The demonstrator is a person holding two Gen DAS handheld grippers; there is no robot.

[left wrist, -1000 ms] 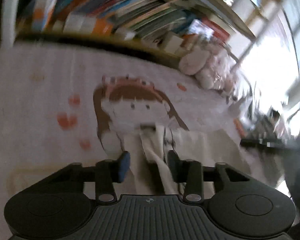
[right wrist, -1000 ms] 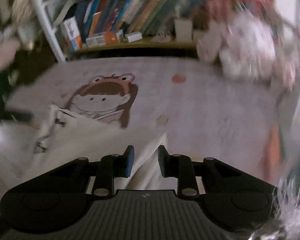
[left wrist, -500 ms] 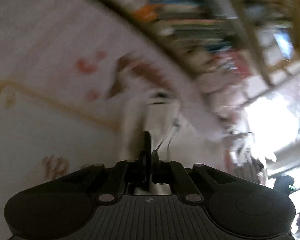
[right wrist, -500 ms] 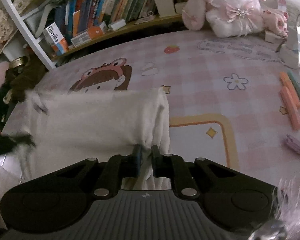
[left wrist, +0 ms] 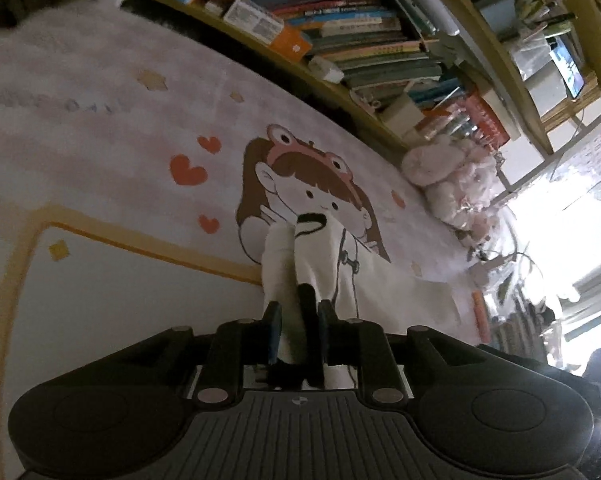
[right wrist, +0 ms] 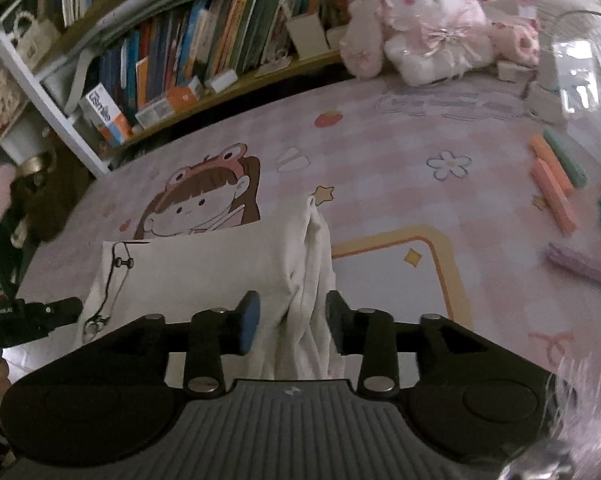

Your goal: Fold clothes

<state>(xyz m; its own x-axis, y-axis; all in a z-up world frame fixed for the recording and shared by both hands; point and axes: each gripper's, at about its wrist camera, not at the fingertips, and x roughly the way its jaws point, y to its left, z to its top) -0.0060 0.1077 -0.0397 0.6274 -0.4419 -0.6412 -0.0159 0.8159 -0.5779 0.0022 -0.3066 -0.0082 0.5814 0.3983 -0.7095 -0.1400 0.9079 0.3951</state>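
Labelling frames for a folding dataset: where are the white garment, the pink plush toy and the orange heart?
white garment [right wrist: 204, 268]: right wrist view, flat folded panel.
pink plush toy [right wrist: 432, 28]: right wrist view, body.
orange heart [left wrist: 187, 170]: left wrist view, centre.

The left gripper [left wrist: 296, 316] is matt black plastic: a broad ribbed grey-black housing fills the near edge of its view, with a small round two-tone emblem at its far middle and a shallow round recess on each side. Two flat arms run forward from the housing, each fixed by a bright round screw head, and end in upright fingers; the left one carries a blue pad [left wrist: 275, 326].

The right gripper [right wrist: 291, 320] has the same build: ribbed housing, a small pale emblem, two silver screws near the arm roots and two smaller ones farther out, and a blue pad [right wrist: 249, 322] on the left finger.
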